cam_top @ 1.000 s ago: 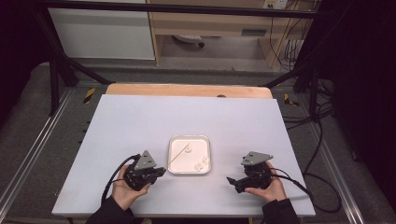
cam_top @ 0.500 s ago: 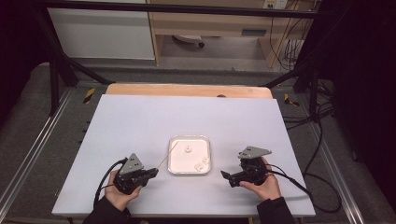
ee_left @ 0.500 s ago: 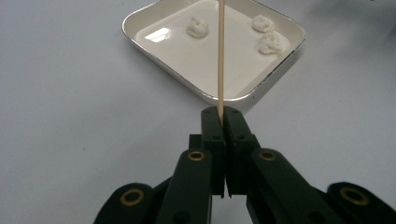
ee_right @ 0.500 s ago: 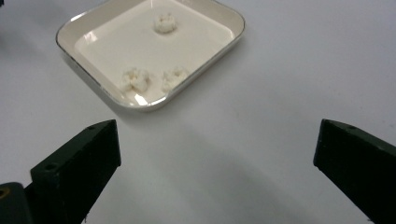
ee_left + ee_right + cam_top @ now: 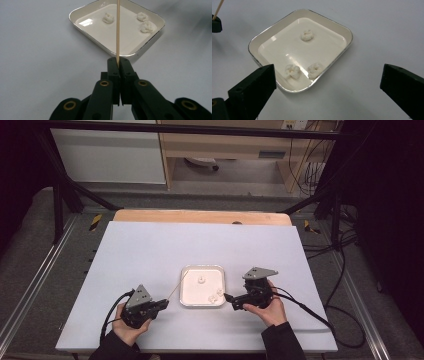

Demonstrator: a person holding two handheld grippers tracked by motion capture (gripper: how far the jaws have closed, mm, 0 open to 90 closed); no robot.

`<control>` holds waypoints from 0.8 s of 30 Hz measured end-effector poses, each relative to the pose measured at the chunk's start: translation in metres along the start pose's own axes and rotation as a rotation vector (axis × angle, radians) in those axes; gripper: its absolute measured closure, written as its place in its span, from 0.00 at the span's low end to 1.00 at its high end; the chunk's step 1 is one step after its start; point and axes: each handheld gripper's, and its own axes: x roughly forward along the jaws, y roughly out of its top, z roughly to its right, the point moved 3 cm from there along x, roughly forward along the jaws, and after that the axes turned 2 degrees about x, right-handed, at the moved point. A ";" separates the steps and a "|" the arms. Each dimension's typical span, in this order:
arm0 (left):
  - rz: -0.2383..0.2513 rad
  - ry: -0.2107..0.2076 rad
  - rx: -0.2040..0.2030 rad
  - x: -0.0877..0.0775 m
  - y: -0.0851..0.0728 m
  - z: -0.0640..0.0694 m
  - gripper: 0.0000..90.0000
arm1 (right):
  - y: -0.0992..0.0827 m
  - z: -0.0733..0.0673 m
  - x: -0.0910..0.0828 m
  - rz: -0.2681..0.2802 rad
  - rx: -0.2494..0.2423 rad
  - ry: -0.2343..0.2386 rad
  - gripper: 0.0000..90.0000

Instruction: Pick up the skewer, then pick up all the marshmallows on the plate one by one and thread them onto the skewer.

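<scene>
At left of tabletop [image 5: 150, 250]: left gripper [image 5: 161, 304], jaws clamped on thin wooden stick [image 5: 117, 30]; stick slants up toward tray's left rim. Centre: white square tray [image 5: 186, 297] flat on tabletop, three pale puffed pieces [image 5: 307, 35] inside, one alone, two close together by near edge. Right: right gripper [image 5: 230, 300] just beside tray's right edge, jaws wide apart, holding nothing.

Thin wooden skewer [image 5: 117, 30] clamped upright-tilted over a white square tray [image 5: 186, 298] with three pale puffed pieces [image 5: 307, 35].
</scene>
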 end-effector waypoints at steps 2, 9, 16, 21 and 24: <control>-0.002 -0.002 -0.004 0.001 -0.001 0.000 0.98 | 0.001 -0.001 0.001 0.000 0.003 -0.001 0.01; -0.002 -0.010 -0.004 0.002 -0.001 0.000 0.98 | 0.013 -0.005 0.015 0.006 0.017 0.015 0.01; 0.010 -0.007 -0.027 0.003 -0.002 -0.003 0.98 | 0.026 -0.010 0.029 0.019 0.027 0.033 0.01; 0.011 -0.007 -0.033 0.003 -0.003 -0.005 0.98 | 0.036 -0.014 0.043 0.004 0.014 0.034 0.02; 0.016 -0.008 -0.035 0.003 -0.002 -0.005 0.98 | 0.042 -0.017 0.052 0.000 0.001 0.032 0.05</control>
